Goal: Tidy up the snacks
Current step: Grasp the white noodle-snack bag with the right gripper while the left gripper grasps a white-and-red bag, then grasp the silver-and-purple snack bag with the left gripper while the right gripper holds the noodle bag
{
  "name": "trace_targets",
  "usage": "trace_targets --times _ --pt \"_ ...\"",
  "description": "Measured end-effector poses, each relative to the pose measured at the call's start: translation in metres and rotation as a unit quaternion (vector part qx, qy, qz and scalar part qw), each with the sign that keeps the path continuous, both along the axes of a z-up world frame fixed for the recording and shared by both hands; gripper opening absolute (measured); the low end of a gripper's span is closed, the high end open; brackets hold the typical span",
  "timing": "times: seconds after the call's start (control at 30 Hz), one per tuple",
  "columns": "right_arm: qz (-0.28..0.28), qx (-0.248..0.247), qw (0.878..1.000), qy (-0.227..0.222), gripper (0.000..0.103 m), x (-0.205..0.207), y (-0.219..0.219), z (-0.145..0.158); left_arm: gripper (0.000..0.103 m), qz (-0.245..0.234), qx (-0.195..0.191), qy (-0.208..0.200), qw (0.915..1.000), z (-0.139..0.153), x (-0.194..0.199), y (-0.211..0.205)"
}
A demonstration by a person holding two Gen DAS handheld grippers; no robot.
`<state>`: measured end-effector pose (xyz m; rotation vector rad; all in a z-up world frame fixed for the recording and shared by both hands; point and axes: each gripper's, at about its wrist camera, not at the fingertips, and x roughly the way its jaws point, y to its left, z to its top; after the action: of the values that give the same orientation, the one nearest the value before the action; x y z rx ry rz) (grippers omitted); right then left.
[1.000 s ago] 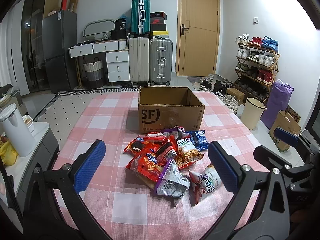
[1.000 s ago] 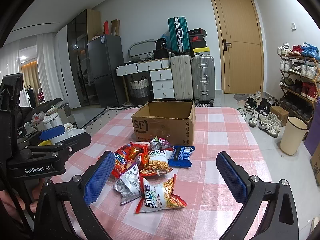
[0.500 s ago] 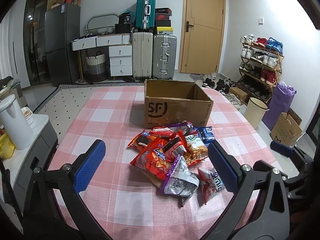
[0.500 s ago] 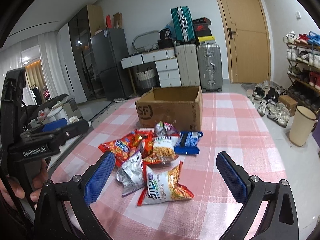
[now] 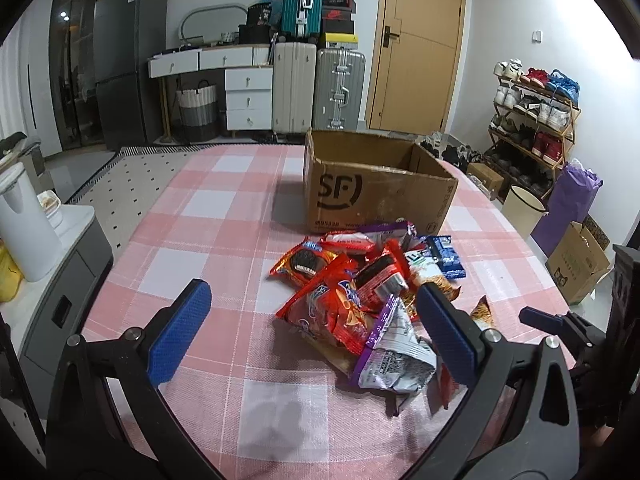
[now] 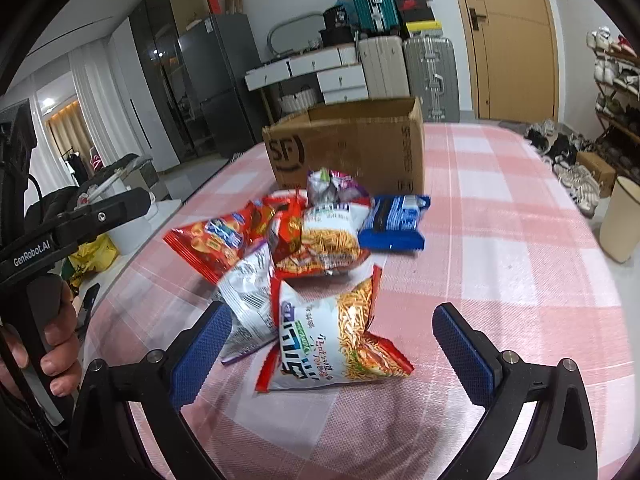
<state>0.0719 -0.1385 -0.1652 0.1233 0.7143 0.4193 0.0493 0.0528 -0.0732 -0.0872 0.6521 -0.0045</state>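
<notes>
Your left gripper's right finger (image 5: 444,334) covers part of the snack pile (image 5: 360,292); the packets beneath cannot be told apart. The cardboard box (image 6: 352,148) shows you no interior from the right wrist. Print on the silver packet (image 6: 250,300) is blurred.

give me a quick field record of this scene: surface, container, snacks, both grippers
surface: table with pink checked cloth
container: open cardboard box, upright behind the pile, no snacks visible inside
snacks: loose pile of snack packets in front of the box
nearest right: noodle snack bag
left gripper: open, empty
right gripper: open, empty, either side of that bag
</notes>
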Motion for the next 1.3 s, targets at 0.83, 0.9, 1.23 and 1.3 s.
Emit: trace_targets --times 0.83,0.9,1.23,1.3 --pt "0.041 0.012 0.996 0.074 0.058 0.029 0.01 -0.034 0.102 0.012 0.0 0.021 0.9997 -0.023 0.016 0.007" --pt "0.039 0.013 0.996 0.074 0.058 0.028 0.009 -0.033 0.102 0.015 0.001 0.019 0.9997 -0.022 0.016 0.007" --pt "0.033 0.025 0.997 0.06 0.058 0.02 0.002 -0.024 0.102 0.012 -0.005 0.023 0.9997 -0.02 0.007 0.009" --pt "0.03 0.027 0.998 0.055 0.058 0.018 -0.001 -0.021 0.102 0.004 -0.008 0.024 0.9997 -0.02 0.003 0.009"
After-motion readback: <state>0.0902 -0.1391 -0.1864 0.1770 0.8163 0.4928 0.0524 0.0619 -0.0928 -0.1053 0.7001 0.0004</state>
